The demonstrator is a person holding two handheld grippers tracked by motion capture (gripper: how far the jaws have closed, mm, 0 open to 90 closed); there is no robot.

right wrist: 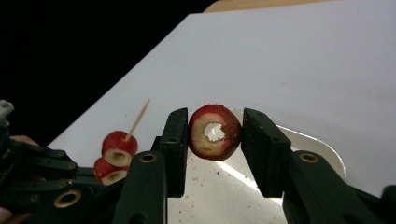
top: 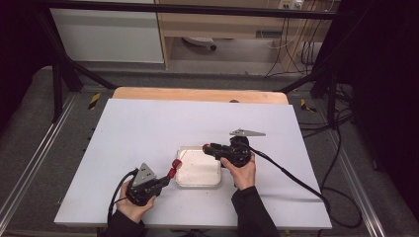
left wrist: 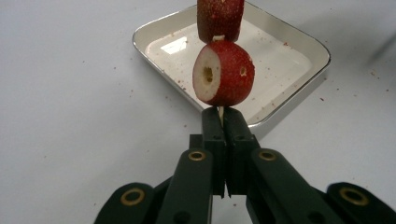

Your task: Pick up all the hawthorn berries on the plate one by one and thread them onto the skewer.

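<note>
Nearest, the left gripper (left wrist: 223, 122) clamps a thin wooden skewer (right wrist: 138, 119) carrying two red cored fruit pieces (left wrist: 224, 73). Beyond it, the right gripper (right wrist: 214, 135) grips a third red cored fruit ring (right wrist: 215, 132) above the one shallow white square tray (top: 184, 150). Red crumbs dot the white tabletop (top: 148, 123); farther off, cabinets and cables.

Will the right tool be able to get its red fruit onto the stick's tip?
Probably yes. The stick tip pokes out bare above two fruits, and nothing lies between it and the right tool's fruit.
</note>
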